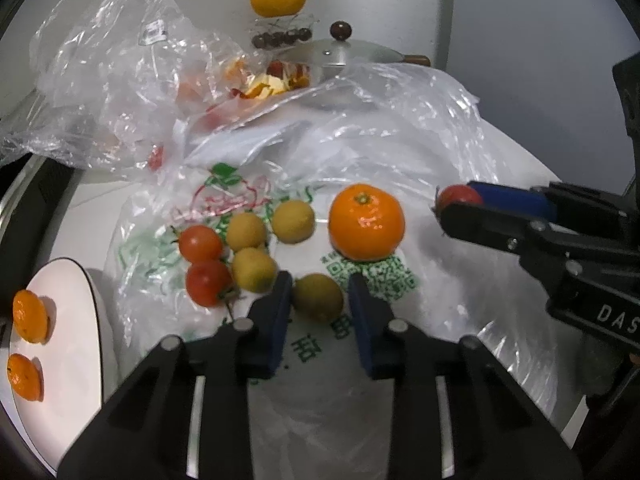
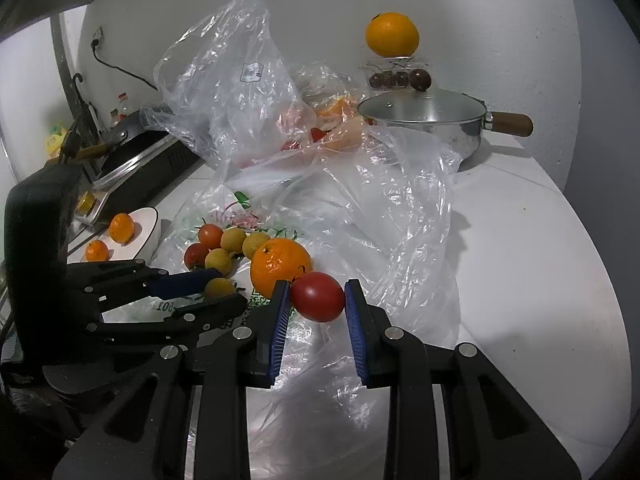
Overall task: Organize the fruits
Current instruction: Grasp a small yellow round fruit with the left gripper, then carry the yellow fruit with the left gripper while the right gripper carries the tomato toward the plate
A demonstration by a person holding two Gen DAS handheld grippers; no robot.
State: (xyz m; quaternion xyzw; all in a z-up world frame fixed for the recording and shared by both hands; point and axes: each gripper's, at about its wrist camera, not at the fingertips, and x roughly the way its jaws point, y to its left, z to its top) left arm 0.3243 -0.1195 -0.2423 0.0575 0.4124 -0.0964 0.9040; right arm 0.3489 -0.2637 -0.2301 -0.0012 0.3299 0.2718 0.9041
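I am clamping my left gripper [image 1: 318, 300] on the yellow fruit [image 1: 318, 298] at six o'clock, squeezing gently, while my right gripper [image 2: 316, 296] is gripping a tomato [image 2: 318, 296].

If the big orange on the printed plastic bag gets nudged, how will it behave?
The big orange looks round, so it would probably roll. The printed plastic bag beneath is glossy and wrinkled, so it may slide or stop in a crease. It likely outweighs the small yellow fruits beside it.

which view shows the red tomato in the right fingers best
The right wrist view: the red tomato sits whole between the right gripper fingers. The left wrist view shows only part of it, behind those fingers.
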